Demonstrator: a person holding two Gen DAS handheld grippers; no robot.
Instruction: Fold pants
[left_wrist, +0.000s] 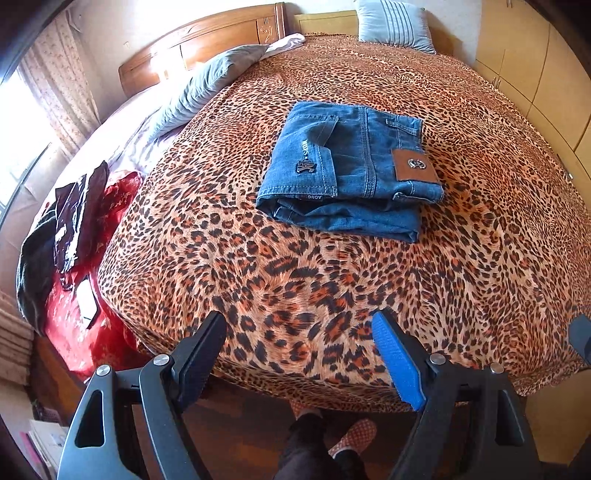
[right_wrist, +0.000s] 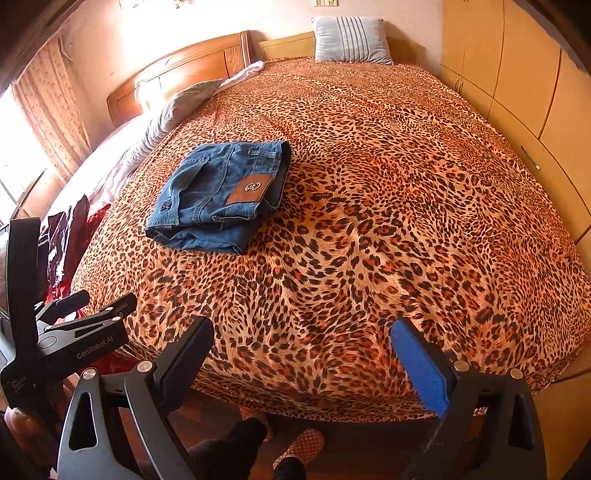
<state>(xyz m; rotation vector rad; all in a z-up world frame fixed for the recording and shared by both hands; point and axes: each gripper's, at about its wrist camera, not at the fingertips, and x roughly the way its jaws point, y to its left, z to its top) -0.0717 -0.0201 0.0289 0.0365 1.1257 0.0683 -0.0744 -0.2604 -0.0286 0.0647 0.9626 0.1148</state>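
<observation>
We see folded denim pants (left_wrist: 347, 170) on the bed (left_wrist: 295, 288) — thick, limp, best pinched at a layered edge; left gripper (left_wrist: 299, 343) and right gripper (right_wrist: 301, 350) both gape wide, empty.

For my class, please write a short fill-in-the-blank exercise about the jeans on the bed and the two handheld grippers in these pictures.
1. The jeans lie ____ into a compact bundle on the leopard-print bedspread.
2. The left gripper and the right gripper both hold ____.
3. The leather patch on the jeans is ____ in colour.
4. A striped pillow leans at the ____ of the bed.

Missing words: folded; nothing; brown; head
</observation>
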